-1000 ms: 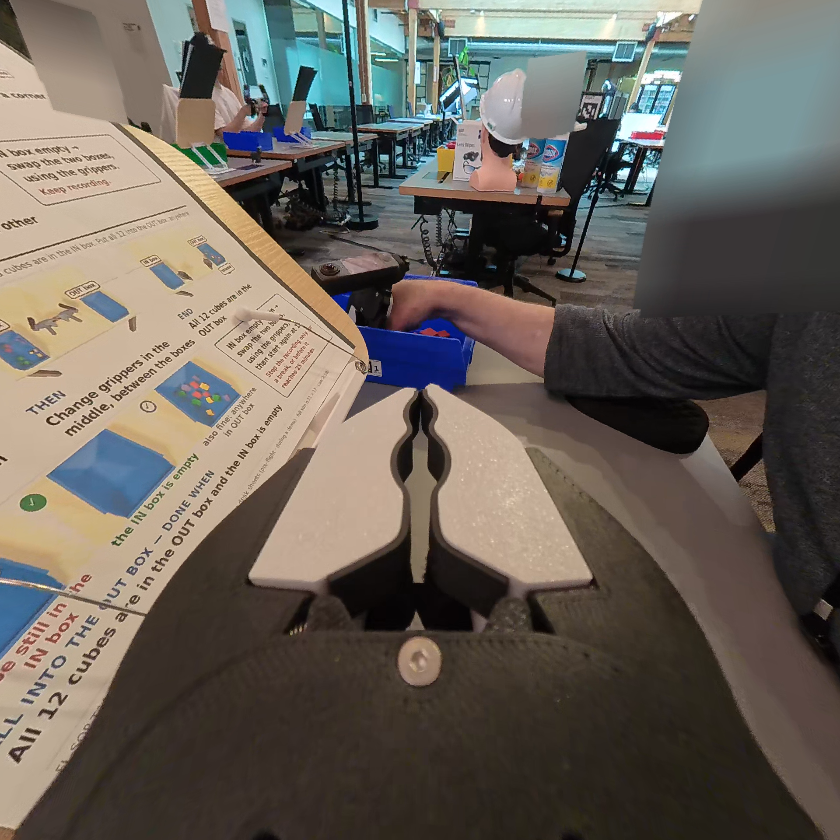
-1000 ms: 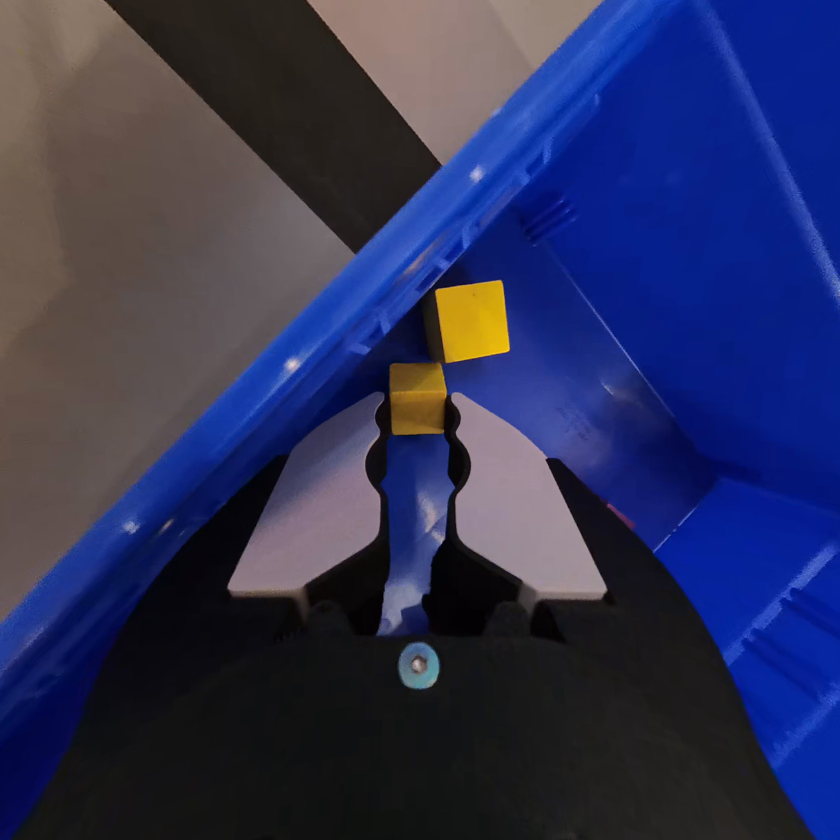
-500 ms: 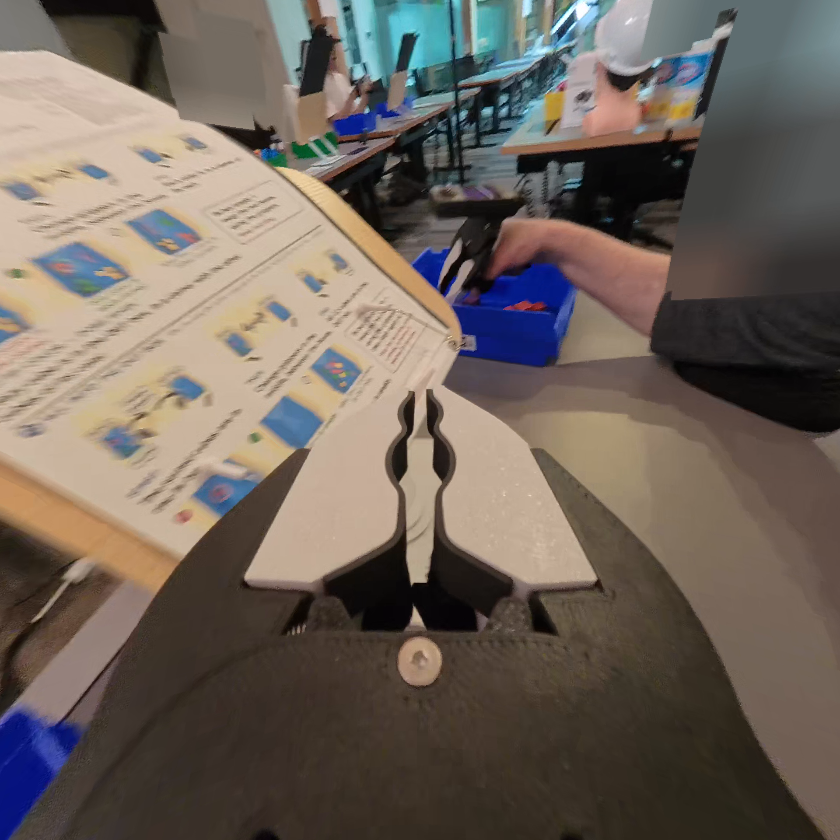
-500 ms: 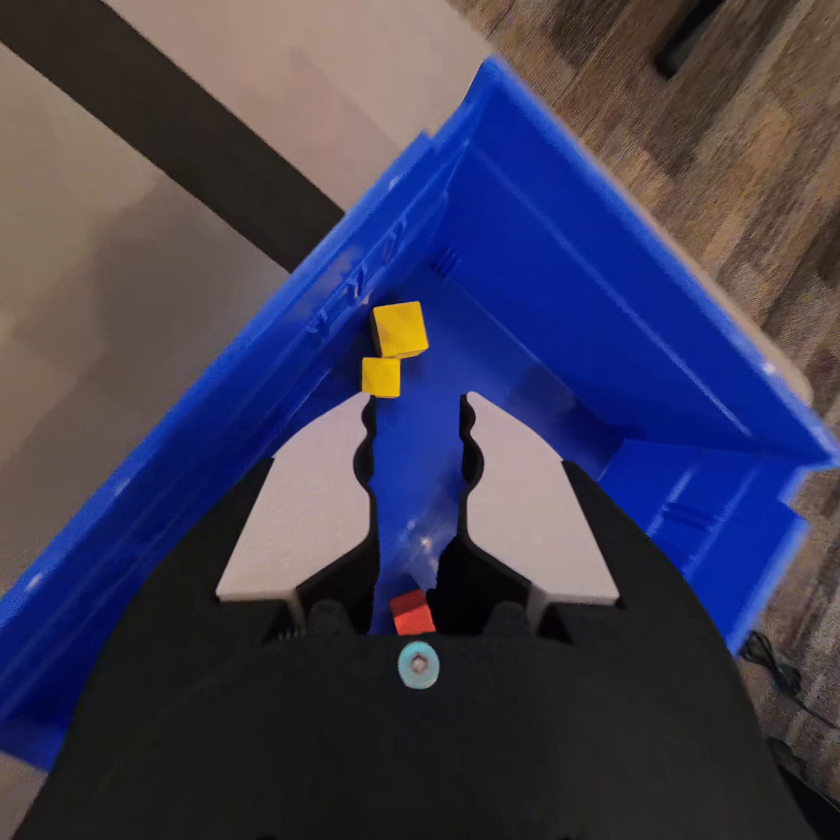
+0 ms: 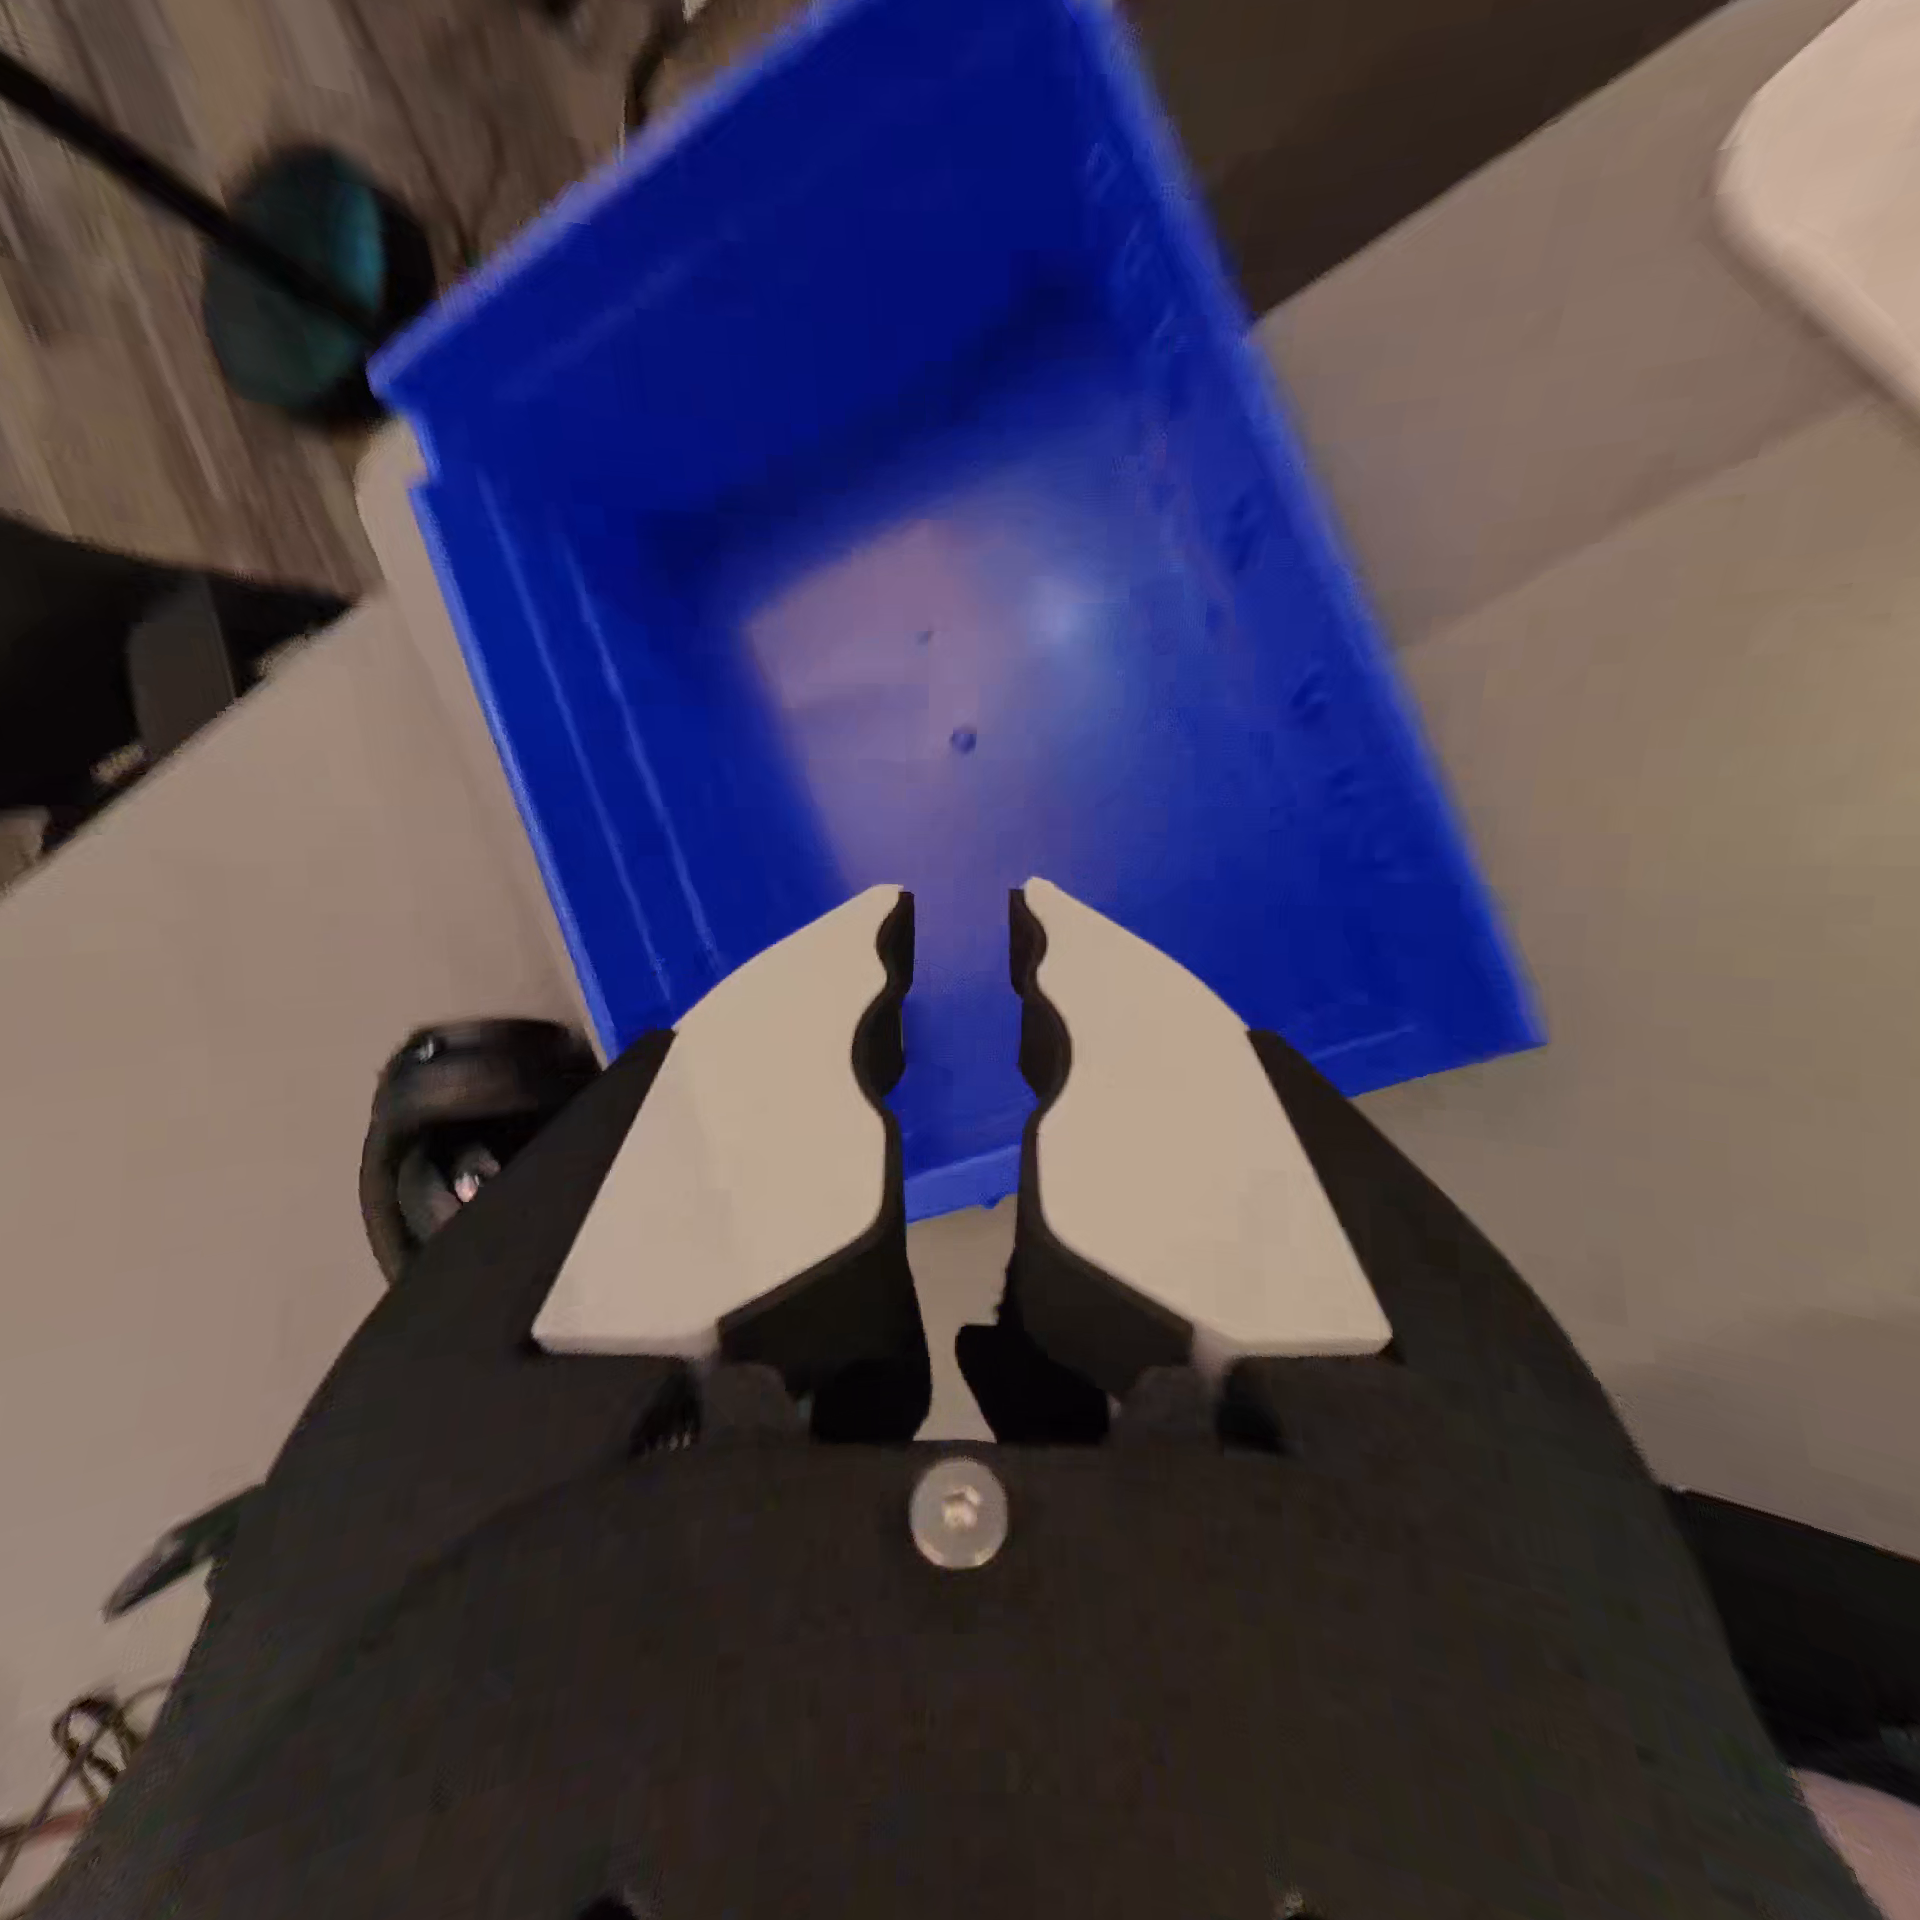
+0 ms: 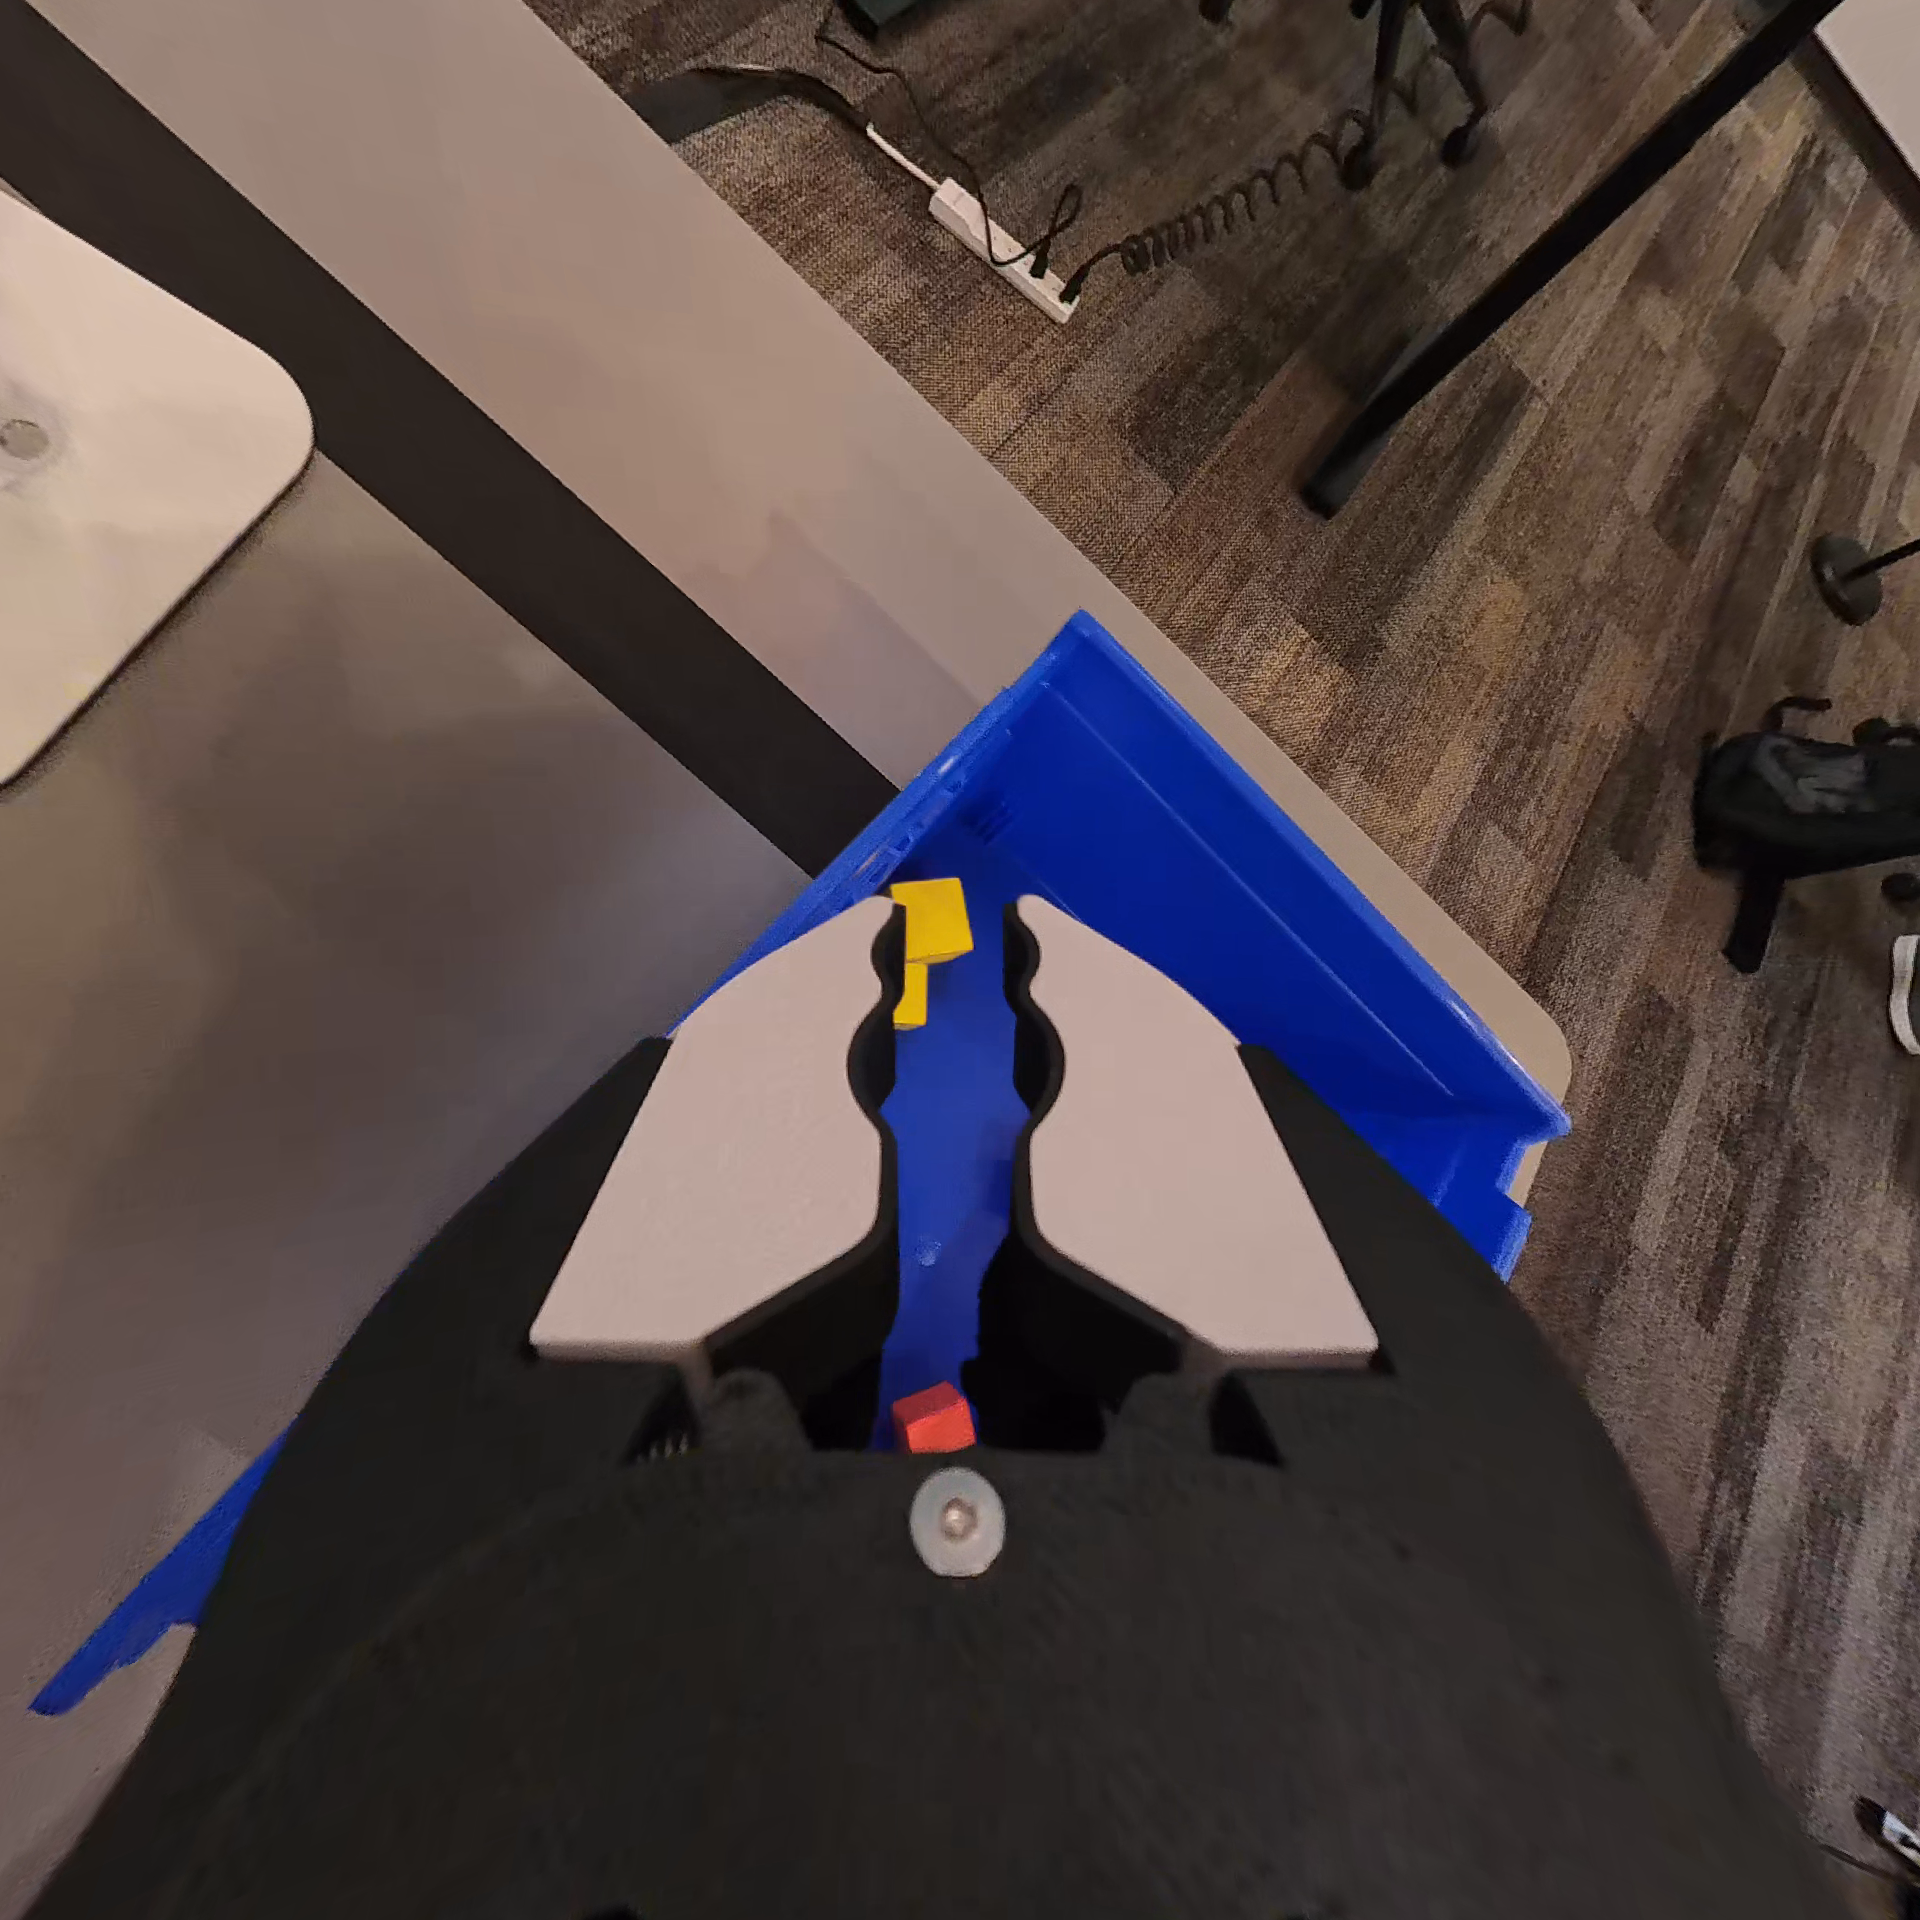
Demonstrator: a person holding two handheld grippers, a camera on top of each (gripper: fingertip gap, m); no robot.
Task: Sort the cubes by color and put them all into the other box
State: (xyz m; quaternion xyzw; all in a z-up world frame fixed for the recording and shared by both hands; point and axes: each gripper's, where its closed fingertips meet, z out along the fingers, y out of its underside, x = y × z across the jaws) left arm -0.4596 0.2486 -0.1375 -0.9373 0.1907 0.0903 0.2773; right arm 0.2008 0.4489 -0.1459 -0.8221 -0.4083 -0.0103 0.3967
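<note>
1. Left gripper (image 5: 961,914) poised above a blue box (image 5: 623,831) on the bench (image 5: 208,987), jaws slightly apart with nothing between them; view blurred.
2. No cubes visible on that box's floor; a black round item (image 5: 457,1122) beside its near-left corner.
3. Right gripper (image 6: 956,925) hovering over a second blue box (image 6: 1195,935) at the bench's edge (image 6: 727,416), above the floor (image 6: 1558,520); jaws slightly apart, gripping nothing.
4. Two yellow cubes (image 6: 935,920) lying in that box's far corner against its left wall, touching each other, seen through the gap between the fingers.
5. One red cube (image 6: 935,1418) on the same box's floor, nearer the camera, showing between the finger bases.
</note>
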